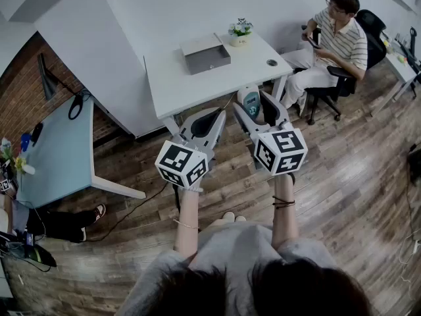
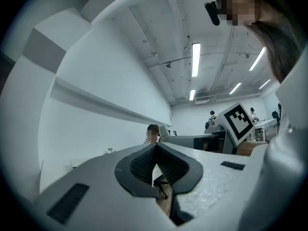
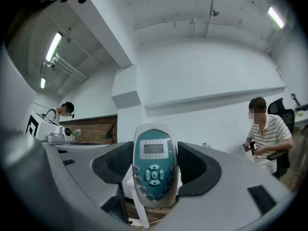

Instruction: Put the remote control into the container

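Carrying stage: the right gripper [image 1: 256, 105] pinches the remote [image 3: 154, 165] upright, just short of the desk's [image 1: 191, 87] near edge. The left gripper [image 1: 212, 120], jaws pressed together, is empty. The likely next move is a forward reach to the container [image 1: 205, 54] at the desk's far side.

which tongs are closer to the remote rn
Right. The right tongs are clamped on the remote control, which stands upright between their pads. The left tongs are shut on nothing, off to the remote's left and not touching it.
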The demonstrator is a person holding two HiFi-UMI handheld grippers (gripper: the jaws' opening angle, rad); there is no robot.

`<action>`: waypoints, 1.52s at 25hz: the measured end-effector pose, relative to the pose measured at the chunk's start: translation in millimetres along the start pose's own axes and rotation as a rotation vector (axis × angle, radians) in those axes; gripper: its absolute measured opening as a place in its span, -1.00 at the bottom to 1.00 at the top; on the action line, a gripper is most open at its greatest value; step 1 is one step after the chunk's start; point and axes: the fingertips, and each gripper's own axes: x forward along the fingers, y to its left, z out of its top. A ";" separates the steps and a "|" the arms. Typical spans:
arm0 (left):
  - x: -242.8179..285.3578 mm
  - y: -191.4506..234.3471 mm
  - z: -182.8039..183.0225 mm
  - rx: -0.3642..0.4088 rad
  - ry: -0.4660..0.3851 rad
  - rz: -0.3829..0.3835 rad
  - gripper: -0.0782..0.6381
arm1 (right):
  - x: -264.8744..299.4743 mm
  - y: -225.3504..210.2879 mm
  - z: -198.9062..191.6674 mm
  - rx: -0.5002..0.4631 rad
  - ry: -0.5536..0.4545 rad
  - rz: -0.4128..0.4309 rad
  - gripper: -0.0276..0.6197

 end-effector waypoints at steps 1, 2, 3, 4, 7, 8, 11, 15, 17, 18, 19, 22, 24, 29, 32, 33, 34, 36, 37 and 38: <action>0.4 -0.7 0.0 0.001 0.001 0.000 -0.77 | -0.2 -0.4 -0.2 0.000 0.001 0.000 -0.04; 0.9 -1.3 0.0 0.001 0.003 -0.001 -0.77 | -0.4 -0.8 -0.6 0.000 0.002 0.000 -0.04; 1.5 -1.9 -0.3 0.002 0.004 -0.001 -0.77 | -0.6 -1.5 -1.2 0.000 0.003 0.000 -0.04; 2.2 -2.3 -0.8 0.003 0.006 -0.001 -0.77 | -0.6 -2.3 -2.2 0.001 0.005 0.000 -0.04; 3.9 -1.2 -2.6 0.001 0.011 0.002 -0.77 | 1.1 -4.4 -5.2 0.002 0.014 0.001 -0.04; 4.2 -0.4 -3.3 0.000 0.013 0.004 -0.77 | 2.0 -4.9 -5.8 0.002 0.016 0.002 -0.04; 4.1 1.2 -6.4 -0.004 0.017 0.009 -0.77 | 3.7 -5.9 -7.0 0.011 0.013 0.005 -0.04; 3.5 0.9 -10.8 -0.009 0.019 0.022 -0.77 | 2.8 -6.2 -9.6 0.001 0.019 0.012 -0.04; 4.6 1.4 -12.5 -0.013 0.017 0.031 -0.77 | 2.9 -7.5 -11.1 0.001 0.024 0.016 -0.04; 5.2 1.5 -13.7 -0.017 0.018 0.035 -0.77 | 2.6 -8.5 -12.4 0.004 0.027 0.019 -0.04; 5.7 1.1 -15.3 -0.021 0.020 0.039 -0.77 | 1.9 -9.8 -13.9 0.009 0.032 0.021 -0.04; 6.1 -2.8 -20.6 -0.032 0.031 0.050 -0.77 | 0.1 -16.2 -17.4 0.046 0.037 0.024 -0.04; 3.5 -0.8 -26.2 -0.040 0.042 0.069 -0.77 | 2.6 -17.5 -20.1 0.074 0.039 0.038 -0.04; 2.3 15.9 -39.6 -0.068 0.062 0.104 -0.77 | 16.4 -20.8 -31.8 0.095 0.060 0.065 -0.04; 6.0 31.0 -45.4 -0.072 0.062 0.115 -0.77 | 31.0 -26.2 -36.6 0.155 0.045 0.088 -0.04; 6.6 37.8 -47.3 -0.075 0.060 0.121 -0.77 | 37.1 -27.1 -37.9 0.182 0.037 0.101 -0.04; 8.1 45.1 -48.7 -0.078 0.056 0.127 -0.77 | 43.7 -28.5 -38.4 0.207 0.028 0.112 -0.04; 16.0 59.3 -49.4 -0.080 0.046 0.129 -0.77 | 57.7 -34.5 -37.6 0.218 0.017 0.121 -0.04; 21.8 66.0 -48.9 -0.079 0.042 0.125 -0.77 | 65.0 -38.6 -36.7 0.210 0.016 0.120 -0.04; 27.9 72.6 -48.3 -0.077 0.039 0.120 -0.77 | 72.3 -43.0 -35.9 0.203 0.014 0.118 -0.04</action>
